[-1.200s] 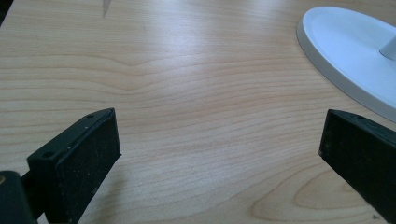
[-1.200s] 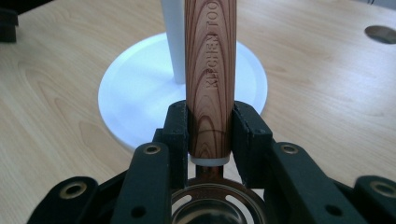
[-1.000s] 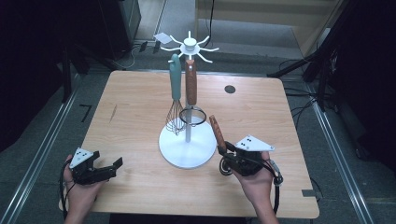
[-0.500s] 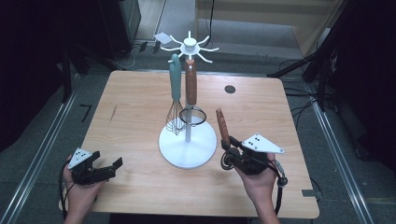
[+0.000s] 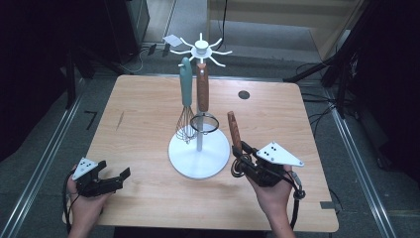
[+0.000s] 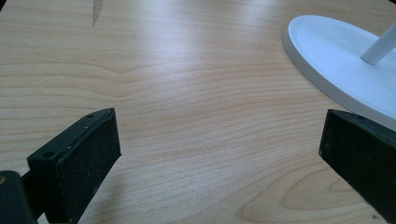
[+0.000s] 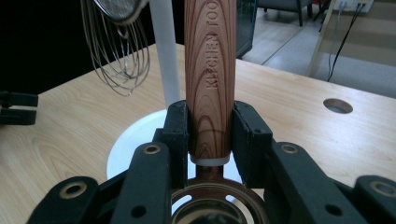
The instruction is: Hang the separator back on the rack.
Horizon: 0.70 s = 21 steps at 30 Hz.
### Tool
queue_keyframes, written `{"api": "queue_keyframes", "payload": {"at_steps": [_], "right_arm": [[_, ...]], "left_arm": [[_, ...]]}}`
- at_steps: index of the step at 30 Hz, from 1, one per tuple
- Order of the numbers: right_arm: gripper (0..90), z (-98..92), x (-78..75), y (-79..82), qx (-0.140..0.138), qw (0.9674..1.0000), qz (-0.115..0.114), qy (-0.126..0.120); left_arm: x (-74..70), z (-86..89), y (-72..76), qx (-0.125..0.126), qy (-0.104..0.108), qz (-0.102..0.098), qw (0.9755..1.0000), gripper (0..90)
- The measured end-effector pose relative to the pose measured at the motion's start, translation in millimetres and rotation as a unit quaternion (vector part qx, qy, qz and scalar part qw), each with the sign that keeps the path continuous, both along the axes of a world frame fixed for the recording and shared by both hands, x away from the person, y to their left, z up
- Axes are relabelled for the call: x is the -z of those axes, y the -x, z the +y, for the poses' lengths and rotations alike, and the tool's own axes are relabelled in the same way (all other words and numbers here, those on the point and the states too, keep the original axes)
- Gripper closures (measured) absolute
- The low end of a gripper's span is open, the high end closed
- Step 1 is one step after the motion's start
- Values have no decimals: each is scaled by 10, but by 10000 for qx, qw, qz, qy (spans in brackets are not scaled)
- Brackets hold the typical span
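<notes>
A white utensil stand (image 5: 199,163) sits mid-table with a teal-handled whisk (image 5: 185,121) and a wooden-handled strainer (image 5: 203,99) hanging from its hooks. To the right of its base, my right gripper (image 5: 239,157) is shut on a wooden-handled utensil (image 5: 233,130). The handle (image 7: 208,70) rises upright between the pads, and a metal ring end shows below them. The whisk wires (image 7: 116,51) and the stand's post (image 7: 164,56) lie just beyond. My left gripper (image 5: 115,168) rests open near the front left, nothing between its jaws, with the stand's base (image 6: 336,56) to its right.
A small round hole (image 5: 243,94) marks the tabletop at the back right. Bare wood (image 6: 196,93) lies ahead of the left gripper. Dark floor, cables and stands surround the table. The table's front edge is close behind both hands.
My right gripper has shifted slightly to the right with the wooden-handled utensil, whose handle now stands a bit more upright. The left gripper has stayed still.
</notes>
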State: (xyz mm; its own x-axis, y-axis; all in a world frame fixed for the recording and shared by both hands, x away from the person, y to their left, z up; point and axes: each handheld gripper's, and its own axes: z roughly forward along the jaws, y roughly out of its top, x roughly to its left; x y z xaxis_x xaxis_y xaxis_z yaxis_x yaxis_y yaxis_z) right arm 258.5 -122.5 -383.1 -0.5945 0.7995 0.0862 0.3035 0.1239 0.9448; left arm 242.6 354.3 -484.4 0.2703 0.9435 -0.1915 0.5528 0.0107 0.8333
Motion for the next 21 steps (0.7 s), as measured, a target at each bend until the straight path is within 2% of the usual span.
{"api": "queue_keyframes", "payload": {"at_steps": [6,21], "right_arm": [[705,37,-96,7,-115,9998,-51,-153],[705,120,-337,-36,-188,9987,-369,-306]], "left_arm": [[0,-3,6,-28,2,-4,10000,0],[0,-8,9,-37,0,2,10000,0]]}}
